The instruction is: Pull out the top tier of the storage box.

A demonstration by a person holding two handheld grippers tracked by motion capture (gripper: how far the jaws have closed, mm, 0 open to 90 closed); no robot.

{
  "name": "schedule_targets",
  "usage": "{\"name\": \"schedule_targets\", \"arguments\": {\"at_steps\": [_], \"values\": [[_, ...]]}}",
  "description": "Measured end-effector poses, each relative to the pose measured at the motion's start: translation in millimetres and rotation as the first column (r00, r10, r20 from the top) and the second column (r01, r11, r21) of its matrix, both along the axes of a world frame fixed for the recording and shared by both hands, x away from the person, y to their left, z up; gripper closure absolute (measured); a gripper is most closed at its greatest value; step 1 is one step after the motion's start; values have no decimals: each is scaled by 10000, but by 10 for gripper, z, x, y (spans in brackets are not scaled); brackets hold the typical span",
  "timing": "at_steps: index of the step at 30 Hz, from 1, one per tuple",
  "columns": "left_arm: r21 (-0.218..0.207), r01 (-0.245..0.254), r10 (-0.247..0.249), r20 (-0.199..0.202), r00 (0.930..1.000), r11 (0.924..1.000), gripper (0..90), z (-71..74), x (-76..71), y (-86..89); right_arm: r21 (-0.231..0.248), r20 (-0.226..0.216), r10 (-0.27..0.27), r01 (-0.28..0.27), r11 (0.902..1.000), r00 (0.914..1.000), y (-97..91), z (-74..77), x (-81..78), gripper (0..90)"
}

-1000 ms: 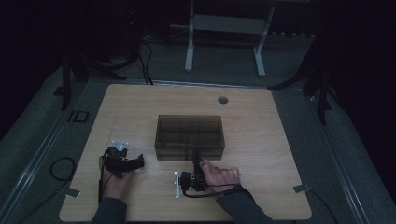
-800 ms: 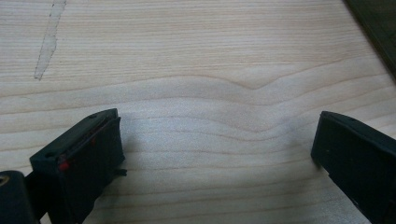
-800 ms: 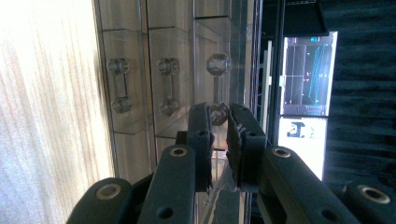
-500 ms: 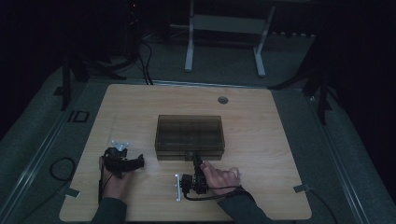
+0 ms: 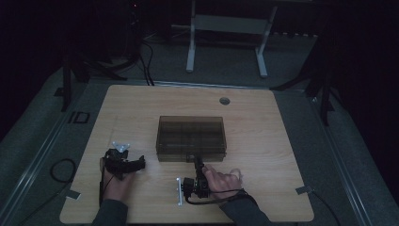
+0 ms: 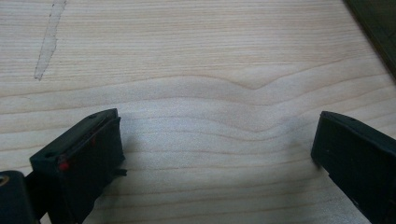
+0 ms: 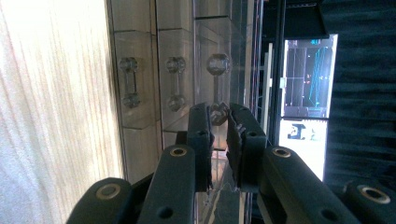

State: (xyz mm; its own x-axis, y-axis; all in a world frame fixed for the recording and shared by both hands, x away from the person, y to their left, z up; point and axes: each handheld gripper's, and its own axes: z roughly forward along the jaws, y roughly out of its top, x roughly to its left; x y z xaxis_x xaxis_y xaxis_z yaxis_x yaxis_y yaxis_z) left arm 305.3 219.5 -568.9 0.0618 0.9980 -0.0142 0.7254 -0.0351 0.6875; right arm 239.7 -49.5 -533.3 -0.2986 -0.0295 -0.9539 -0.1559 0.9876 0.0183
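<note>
right gripper [image 7: 218,122] pinched narrow on clear dumbbell handle [image 7: 217,88] at box [image 5: 191,138] near wall, handle's long axis running straight ahead of tongs; left gripper [image 6: 215,154] wide, well apart.

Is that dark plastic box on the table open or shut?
Shut, it seems: the box has its lid lying flat on top. The right hand-held gripper is shut on its clear front handle.

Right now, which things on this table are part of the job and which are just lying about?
In the job:
- clear drawer box
- top drawer handle, pinched by the right gripper

Lying about:
- left gripper, open over bare table
- cable hole
- tape scrap
</note>
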Motion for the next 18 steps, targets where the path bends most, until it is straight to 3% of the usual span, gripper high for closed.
{"name": "schedule_targets", "arguments": {"at_steps": [7, 11, 18], "values": [[-1, -1, 1, 1, 10000, 10000, 23, 0, 0, 0, 157, -208, -34, 37, 9999, 9998, -15, 25, -15, 790], [0, 2, -2, -1, 10000, 10000, 23, 0, 0, 0, 470, -352, -31, 47, 9989, 9994, -40, 47, -33, 720], [1, 0, 0, 0, 10000, 10000, 23, 0, 0, 0, 1103, -836, 61, 32, 9939, 9965, -112, 131, -64, 684]]}}
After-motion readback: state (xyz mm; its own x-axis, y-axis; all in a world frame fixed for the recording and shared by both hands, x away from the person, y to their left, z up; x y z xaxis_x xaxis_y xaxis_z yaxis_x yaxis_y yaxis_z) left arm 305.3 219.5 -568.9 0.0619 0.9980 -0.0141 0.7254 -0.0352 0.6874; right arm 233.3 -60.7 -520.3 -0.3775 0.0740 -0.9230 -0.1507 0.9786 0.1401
